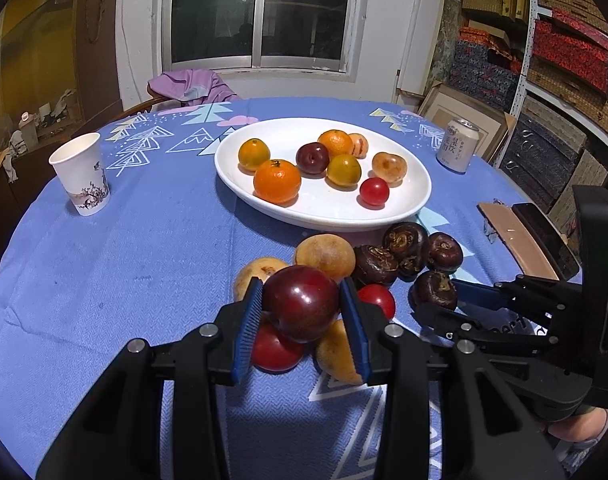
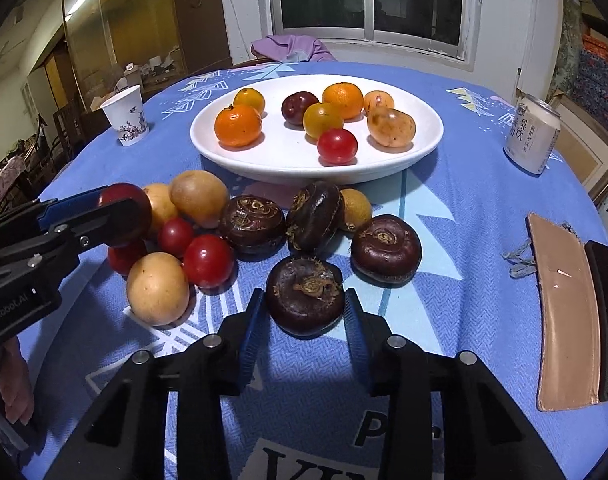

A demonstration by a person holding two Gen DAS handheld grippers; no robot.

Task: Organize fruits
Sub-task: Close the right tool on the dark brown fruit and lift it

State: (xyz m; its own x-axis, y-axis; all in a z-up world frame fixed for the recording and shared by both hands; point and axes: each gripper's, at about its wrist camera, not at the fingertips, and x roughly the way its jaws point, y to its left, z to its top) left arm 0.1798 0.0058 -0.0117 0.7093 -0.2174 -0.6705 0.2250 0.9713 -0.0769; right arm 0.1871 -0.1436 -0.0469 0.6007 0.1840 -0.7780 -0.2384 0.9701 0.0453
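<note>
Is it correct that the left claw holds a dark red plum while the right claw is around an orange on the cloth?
Not quite. The left claw does hold the dark red plum, but the right claw is around a dark brown water chestnut lying on the blue cloth, not an orange. The right wrist view shows this.

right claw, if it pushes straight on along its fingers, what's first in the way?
The right claw already brackets a dark water chestnut on the cloth, so that comes first. Beyond it, probably the upright water chestnut, then the white plate; depth is unclear.
</note>
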